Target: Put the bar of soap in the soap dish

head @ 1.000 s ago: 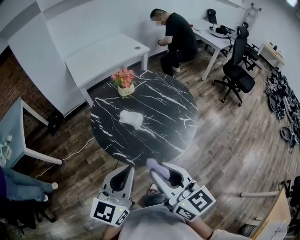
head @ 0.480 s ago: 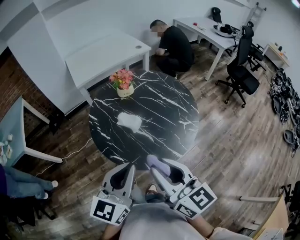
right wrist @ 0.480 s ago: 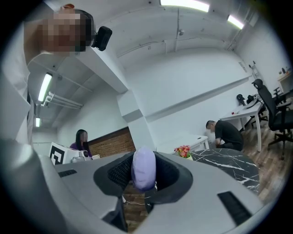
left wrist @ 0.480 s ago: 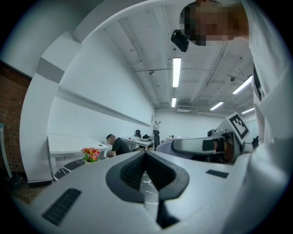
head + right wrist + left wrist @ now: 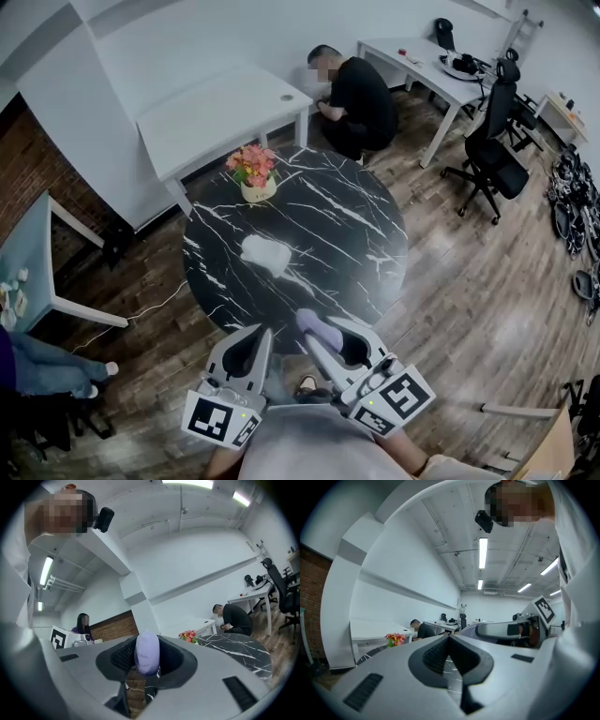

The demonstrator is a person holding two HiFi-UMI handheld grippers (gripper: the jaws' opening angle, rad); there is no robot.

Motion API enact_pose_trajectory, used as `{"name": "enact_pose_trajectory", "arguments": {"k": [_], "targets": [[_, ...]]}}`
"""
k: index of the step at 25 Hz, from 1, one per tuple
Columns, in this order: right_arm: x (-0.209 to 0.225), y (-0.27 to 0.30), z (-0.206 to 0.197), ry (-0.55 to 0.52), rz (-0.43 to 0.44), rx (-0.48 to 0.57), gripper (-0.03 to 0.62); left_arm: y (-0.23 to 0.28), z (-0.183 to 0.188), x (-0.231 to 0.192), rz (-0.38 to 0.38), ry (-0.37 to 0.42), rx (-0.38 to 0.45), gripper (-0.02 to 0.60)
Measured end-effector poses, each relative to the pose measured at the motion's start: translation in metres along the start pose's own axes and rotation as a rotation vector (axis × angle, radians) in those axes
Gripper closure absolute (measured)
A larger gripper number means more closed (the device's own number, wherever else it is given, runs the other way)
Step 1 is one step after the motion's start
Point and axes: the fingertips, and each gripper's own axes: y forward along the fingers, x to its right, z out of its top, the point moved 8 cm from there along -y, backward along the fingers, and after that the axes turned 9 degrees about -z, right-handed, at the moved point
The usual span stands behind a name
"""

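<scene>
Lilac soap [image 5: 146,652] sat pinched in your right gripper [image 5: 321,336], level so it could not slip. Your left gripper [image 5: 450,645] was empty, jaws pressed together, idle alongside. What was probably the white dish [image 5: 266,253] lay well ahead on the table [image 5: 356,234].

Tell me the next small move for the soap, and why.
Probably carry the right hand-held gripper forward over the black marble table toward the white soap dish. Its jaws are clamped on the lavender soap bar, but it hangs at the table's near edge, while the dish sits near the table's middle.
</scene>
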Motion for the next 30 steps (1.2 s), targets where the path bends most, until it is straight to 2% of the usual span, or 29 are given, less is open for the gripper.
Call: {"name": "enact_pose_trajectory", "arguments": {"k": [12, 30], "targets": [[0.013, 0.074, 0.008, 0.001, -0.018, -0.026, 0.470, 0.030, 0.008, -0.072, -0.017, -0.016, 0.005, 0.578], [0.001, 0.225, 0.027, -0.004, -0.129, -0.034, 0.470, 0.054, 0.025, -0.241, -0.118, -0.055, -0.019, 0.578]]}}
